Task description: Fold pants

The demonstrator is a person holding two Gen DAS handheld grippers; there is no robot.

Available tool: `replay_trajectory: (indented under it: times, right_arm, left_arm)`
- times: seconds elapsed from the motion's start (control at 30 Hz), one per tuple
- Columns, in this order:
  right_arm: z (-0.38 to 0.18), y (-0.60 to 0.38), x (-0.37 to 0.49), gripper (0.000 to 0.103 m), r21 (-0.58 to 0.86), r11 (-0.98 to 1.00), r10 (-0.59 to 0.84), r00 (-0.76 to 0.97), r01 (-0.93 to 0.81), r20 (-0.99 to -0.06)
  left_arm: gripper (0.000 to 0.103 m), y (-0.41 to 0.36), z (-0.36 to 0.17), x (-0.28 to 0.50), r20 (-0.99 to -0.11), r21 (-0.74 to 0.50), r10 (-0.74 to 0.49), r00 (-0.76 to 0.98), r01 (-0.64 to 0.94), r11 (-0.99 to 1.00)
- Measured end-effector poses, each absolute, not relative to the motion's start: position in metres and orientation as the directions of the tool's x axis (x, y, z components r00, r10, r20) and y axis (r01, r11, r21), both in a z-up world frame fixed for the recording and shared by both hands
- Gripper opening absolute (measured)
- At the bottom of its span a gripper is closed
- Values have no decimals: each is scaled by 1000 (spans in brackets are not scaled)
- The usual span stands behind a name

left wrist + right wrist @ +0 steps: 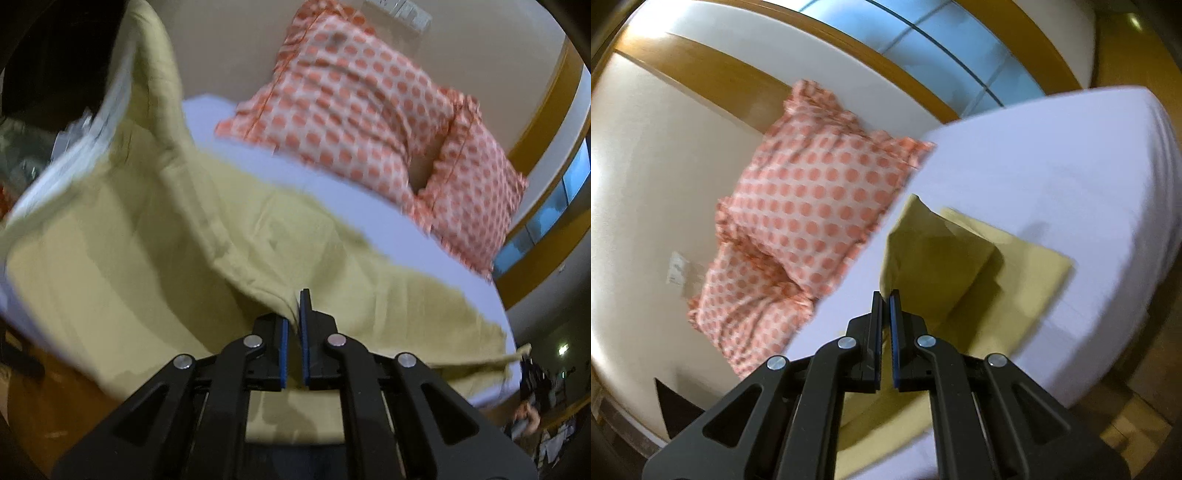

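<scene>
Yellow-green pants (147,258) lie spread on a bed with a white sheet (229,122). My left gripper (294,306) is shut on an edge of the pants and lifts a fold of cloth that runs up to the left. In the right wrist view the pants (1015,269) lie partly folded on the sheet (1052,166). My right gripper (885,299) is shut on a raised corner of the pants, which stands up above the flat part.
Orange polka-dot pillows (362,110) lie at the head of the bed against a cream wall, and show in the right wrist view (812,206) too. A wooden frame with a window (942,55) is behind. The wooden floor (1126,424) shows beyond the bed's edge.
</scene>
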State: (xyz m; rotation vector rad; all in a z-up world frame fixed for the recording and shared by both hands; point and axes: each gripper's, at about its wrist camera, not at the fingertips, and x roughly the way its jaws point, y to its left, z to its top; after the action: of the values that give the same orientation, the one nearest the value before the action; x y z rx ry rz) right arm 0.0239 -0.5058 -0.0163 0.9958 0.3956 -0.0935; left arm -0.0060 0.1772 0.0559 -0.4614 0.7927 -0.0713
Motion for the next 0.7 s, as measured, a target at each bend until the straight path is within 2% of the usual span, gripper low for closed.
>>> replay_trajectory:
  times: [0.07,0.13,0.2,0.23,0.3,0.33,0.37,0.47,0.5,0.57,0.63,0.67,0.7]
  right_arm:
    - [-22,-504,21,5,770,566,88,907,295,-412]
    - [-22,-502,14,18,742,586,64,894,326,-443]
    - [-19,-505,3,63,708,593,-3,881,383,-473]
    - [-18,-507,-3,66,692,601,-41,880,400,-474]
    - [-18,-510,-9,65,656,617,-103,871,436,-481]
    - [-21,-512,-10,65,635,620,-133,860,460,-493]
    - [-24,-514,-9,65,624,620,-147,852,476,-503]
    - [-34,-516,-6,63,611,632,-166,853,477,-495]
    - [-35,-512,-4,62,600,647,-170,856,471,-488]
    - [-38,-502,3,57,596,686,-138,878,418,-458]
    - [-40,-492,8,44,564,727,-133,886,392,-444]
    - [-44,-489,12,24,567,738,-106,893,365,-438]
    - [-46,-487,15,8,577,737,-87,897,351,-434]
  left_arm:
    - [6,175,38,-21,-690,-424,-231,686,-125,897]
    - [9,176,21,-33,-697,-435,-240,675,-133,890]
    - [10,179,16,-43,-676,-463,-261,690,-121,878]
    - [11,178,15,-46,-666,-465,-262,698,-114,878]
    - [15,177,16,-57,-650,-461,-259,715,-99,882]
    - [31,176,18,-62,-652,-439,-226,724,-117,891]
    - [40,178,20,-67,-648,-425,-201,734,-130,896]
    - [41,190,23,-82,-619,-442,-184,764,-146,885]
    - [47,194,23,-86,-615,-443,-168,770,-162,882]
    - [51,208,26,-97,-601,-429,-95,794,-220,876]
    - [53,222,27,-105,-582,-435,-39,812,-270,859]
    - [54,229,27,-107,-578,-444,-24,816,-290,848]
    - [55,234,26,-108,-578,-451,-13,816,-306,839]
